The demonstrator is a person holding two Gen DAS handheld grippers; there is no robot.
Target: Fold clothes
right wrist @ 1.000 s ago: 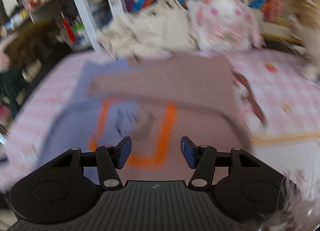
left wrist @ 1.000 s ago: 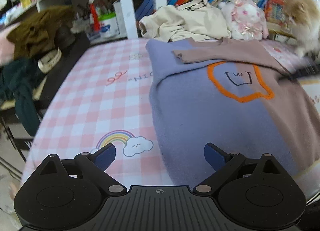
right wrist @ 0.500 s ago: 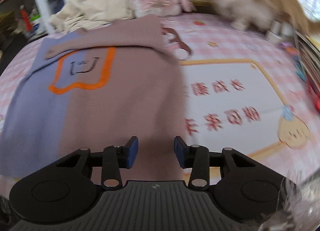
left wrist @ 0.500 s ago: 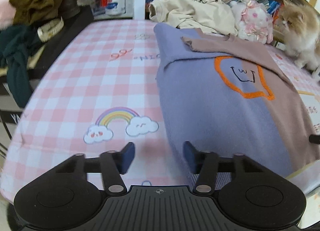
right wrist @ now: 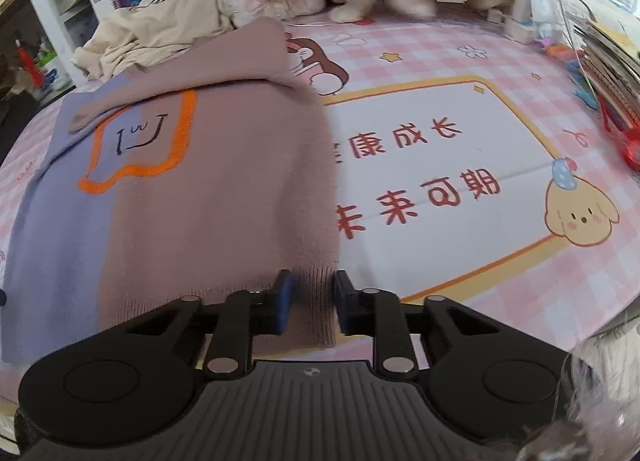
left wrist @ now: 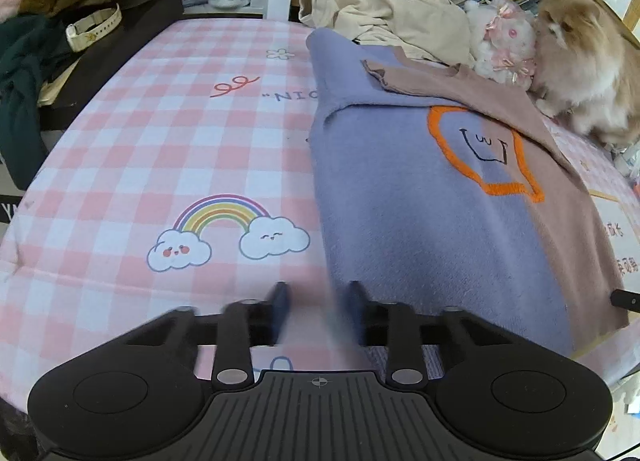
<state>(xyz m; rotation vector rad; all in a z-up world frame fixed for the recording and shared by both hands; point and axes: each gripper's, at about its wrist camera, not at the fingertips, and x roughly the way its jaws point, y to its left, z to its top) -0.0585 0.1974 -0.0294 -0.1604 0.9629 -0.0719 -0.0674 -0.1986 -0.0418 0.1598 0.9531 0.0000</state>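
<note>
Sweater (left wrist: 420, 221) soft fuzzy knit; tablecloth (left wrist: 180, 141) smooth printed; gripper (right wrist: 310, 301) matt plastic.

1 lilac-and-mauve knit sweater (left wrist: 420, 197) | 1 crumpled cream garment (left wrist: 384, 17) | 1 white-and-pink plush toy (left wrist: 500, 45) | 1 fluffy ginger cat (left wrist: 580, 61) | 2 black two-finger claws: left claw (left wrist: 318, 311), right claw (right wrist: 310, 301)

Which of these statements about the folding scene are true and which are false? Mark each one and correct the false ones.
1. The sweater is half purple, half brown. True.
2. The right gripper straddles the sweater's brown hem corner. True.
3. The sweater's sleeves are spread out flat to the sides. False: a brown sleeve lies folded across the chest.
4. A cat sits beyond the sweater. True.
5. The left gripper is at the collar. False: it is at the purple hem edge.
</note>
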